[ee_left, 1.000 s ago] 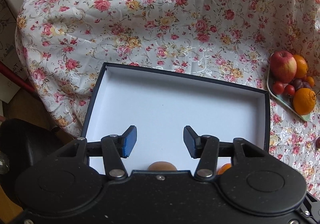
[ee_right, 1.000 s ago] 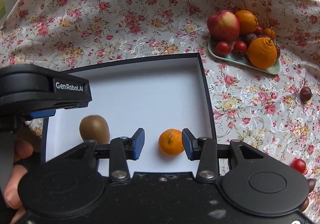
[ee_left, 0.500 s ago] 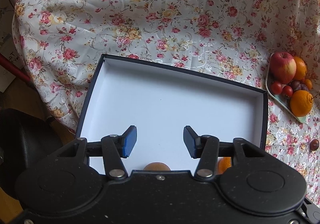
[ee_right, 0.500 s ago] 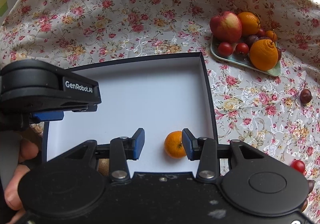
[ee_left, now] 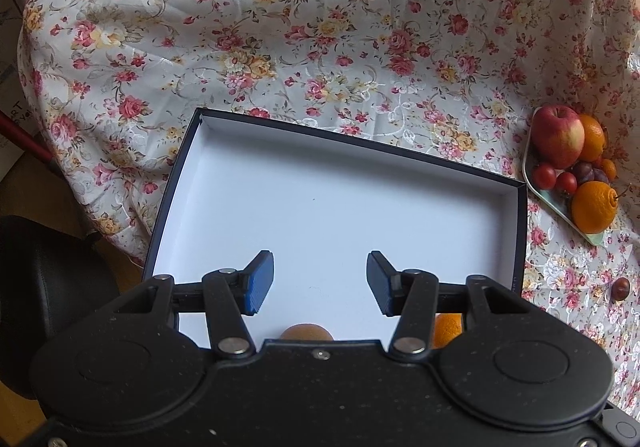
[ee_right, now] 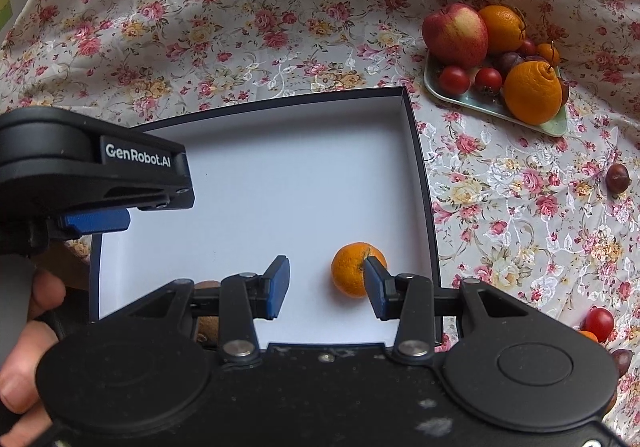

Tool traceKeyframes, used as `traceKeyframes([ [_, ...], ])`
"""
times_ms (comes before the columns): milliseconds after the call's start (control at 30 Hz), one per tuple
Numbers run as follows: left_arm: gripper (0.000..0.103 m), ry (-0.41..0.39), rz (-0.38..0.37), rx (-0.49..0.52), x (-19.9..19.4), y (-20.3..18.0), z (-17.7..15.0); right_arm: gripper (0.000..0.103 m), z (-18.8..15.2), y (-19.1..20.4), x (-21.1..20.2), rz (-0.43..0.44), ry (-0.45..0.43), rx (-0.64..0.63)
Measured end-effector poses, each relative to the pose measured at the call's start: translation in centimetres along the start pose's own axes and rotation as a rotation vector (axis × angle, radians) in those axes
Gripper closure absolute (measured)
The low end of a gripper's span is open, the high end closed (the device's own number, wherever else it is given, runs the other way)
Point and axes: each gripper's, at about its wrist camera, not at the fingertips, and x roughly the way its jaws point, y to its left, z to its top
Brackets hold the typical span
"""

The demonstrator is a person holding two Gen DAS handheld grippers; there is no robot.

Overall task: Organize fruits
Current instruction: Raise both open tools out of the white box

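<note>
Jaws released on both grippers, a small orange mandarin [ee_right: 354, 269] sits in the white-lined, dark-rimmed box [ee_right: 416, 151]; the green tray [ee_right: 472, 103] remains heaped.

Left wrist view: from just behind the left claw [ee_left: 320, 283], tilted steeply down, close over the box [ee_left: 519, 231]; right wrist view: likewise behind the right claw [ee_right: 326, 291], nearer the box's right side; both share the box, the tray of fruit [ee_right: 480, 103] and the flowered cloth [ee_left: 320, 47].
</note>
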Motion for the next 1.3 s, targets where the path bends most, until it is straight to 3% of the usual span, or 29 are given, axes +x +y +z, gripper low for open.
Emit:
traceKeyframes([
  [167, 0.046, -0.002, -0.001, -0.002, 0.0, 0.1, 0.1, 0.059, -0.1, -0.1, 0.0, -0.013, 0.012, -0.005],
  [333, 0.046, -0.001, 0.003, -0.001, 0.0, 0.1, 0.1, 0.061, -0.3, -0.6, -1.2, 0.016, -0.039, 0.06],
  [500, 0.046, -0.002, 0.005, 0.005, -0.1, 0.0, 0.1, 0.062, -0.3, -0.5, -1.7, -0.041, -0.067, 0.071],
  [600, 0.046, -0.002, 0.008, 0.014, -0.1, -0.2, 0.0, 0.063, -0.1, -1.3, -1.7, -0.006, -0.043, 0.095],
  [667, 0.046, 0.0, 0.004, 0.019, -0.1, -0.4, -0.1, 0.07, 0.2, -1.6, -1.5, 0.009, -0.017, 0.093],
  [800, 0.046, -0.003, -0.001, 0.042, -0.2, -1.0, -0.2, 0.07, 0.4, -2.3, -1.6, -0.025, -0.006, 0.111],
  [1033, 0.046, -0.012, -0.02, 0.102, -0.6, -2.5, -0.7, 0.074, 0.8, -4.4, -1.1, -0.003, 0.066, 0.146],
  [1300, 0.046, -0.027, -0.057, 0.17, -1.4, -4.4, -1.4, 0.074, 1.0, -7.8, -2.3, -0.013, 0.039, 0.235],
])
